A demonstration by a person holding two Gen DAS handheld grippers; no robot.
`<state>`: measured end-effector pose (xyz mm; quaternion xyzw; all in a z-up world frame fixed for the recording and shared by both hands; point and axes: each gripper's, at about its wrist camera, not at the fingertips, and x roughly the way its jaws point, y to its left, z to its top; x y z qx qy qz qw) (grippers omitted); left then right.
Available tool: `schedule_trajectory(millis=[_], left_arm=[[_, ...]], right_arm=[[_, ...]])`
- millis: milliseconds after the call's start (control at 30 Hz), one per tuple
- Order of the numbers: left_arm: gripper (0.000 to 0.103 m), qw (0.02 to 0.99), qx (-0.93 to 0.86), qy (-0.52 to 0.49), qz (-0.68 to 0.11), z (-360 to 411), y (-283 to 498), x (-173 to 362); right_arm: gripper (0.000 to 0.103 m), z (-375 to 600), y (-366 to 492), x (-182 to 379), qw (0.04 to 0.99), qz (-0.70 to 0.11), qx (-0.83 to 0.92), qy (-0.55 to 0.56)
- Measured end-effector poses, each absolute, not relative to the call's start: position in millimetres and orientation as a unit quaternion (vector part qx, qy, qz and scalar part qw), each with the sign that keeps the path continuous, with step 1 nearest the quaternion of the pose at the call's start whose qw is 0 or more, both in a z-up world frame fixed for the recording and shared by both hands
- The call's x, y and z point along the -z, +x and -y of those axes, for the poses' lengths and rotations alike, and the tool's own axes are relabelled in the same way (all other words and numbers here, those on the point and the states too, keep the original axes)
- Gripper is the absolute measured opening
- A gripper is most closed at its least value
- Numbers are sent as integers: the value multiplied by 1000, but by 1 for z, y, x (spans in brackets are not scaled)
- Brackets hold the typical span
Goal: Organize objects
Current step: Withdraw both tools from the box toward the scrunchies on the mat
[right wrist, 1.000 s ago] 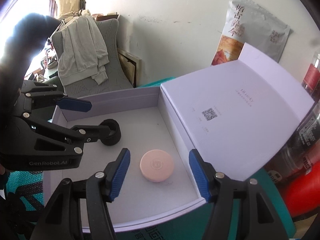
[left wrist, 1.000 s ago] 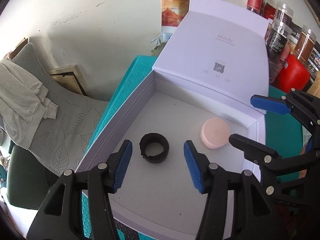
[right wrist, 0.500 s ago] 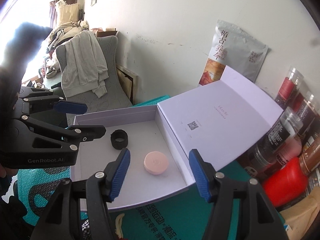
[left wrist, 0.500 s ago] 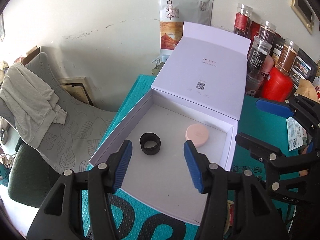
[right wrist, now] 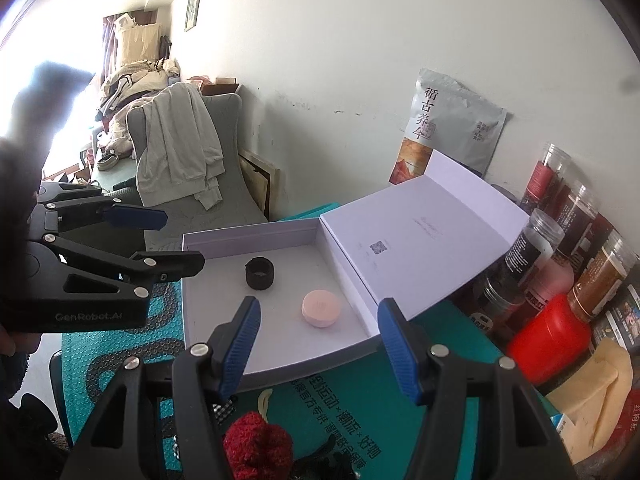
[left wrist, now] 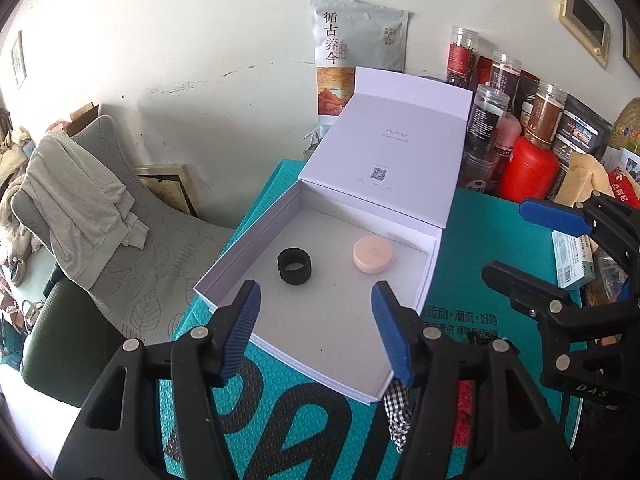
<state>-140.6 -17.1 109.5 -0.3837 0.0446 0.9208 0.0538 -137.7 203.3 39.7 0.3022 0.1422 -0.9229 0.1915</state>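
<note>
**On the worktop: two things boxed, more to go**

Over the teal worktop [left wrist: 492, 240] both tongs hung empty. The left tongs [left wrist: 316, 328] were spread wide with nothing between the blue pads, and same deal for the right tongs [right wrist: 318, 344], wide apart and holding nothing.

The white box [left wrist: 320, 344] sat with its lid [left wrist: 388, 160] propped up at the back. Inside were just two items: a black ring [left wrist: 295, 265] toward the left and a pink puck [left wrist: 373, 254] to its right, well apart from each other, both flat on the box floor. Plenty of bare floor around them.

My guess is the job was partway done. Right in front of the box, near the right tongs, lay a red fuzzy thing [right wrist: 258, 446] and a bit of checkered fabric [left wrist: 398, 412], both outside the box on the worktop. Those looked like the next candidates to go in, though I couldn't tell exactly what they were. The jars [right wrist: 560, 240] along the wall seemed like background clutter.
</note>
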Motion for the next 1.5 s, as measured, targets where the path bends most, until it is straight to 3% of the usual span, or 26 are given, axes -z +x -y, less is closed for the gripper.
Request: schedule_trajectory(millis=[633, 667, 833, 1500], left_arm=[[62, 78, -919, -385, -45, -22, -54, -90], [62, 30, -921, -389, -23, -24, -51, -87], [62, 30, -918, -394, -21, -30, -35, -71], [62, 42, -903, -428, -11, -35, -38, -1]], right_arm=[[62, -234, -64, -19, 168, -112, 928, 312], [62, -235, -61, -17, 167, -110, 928, 314], [62, -241, -45, -2, 164, -97, 927, 323], [65, -241, -37, 63, 186, -44, 905, 379]])
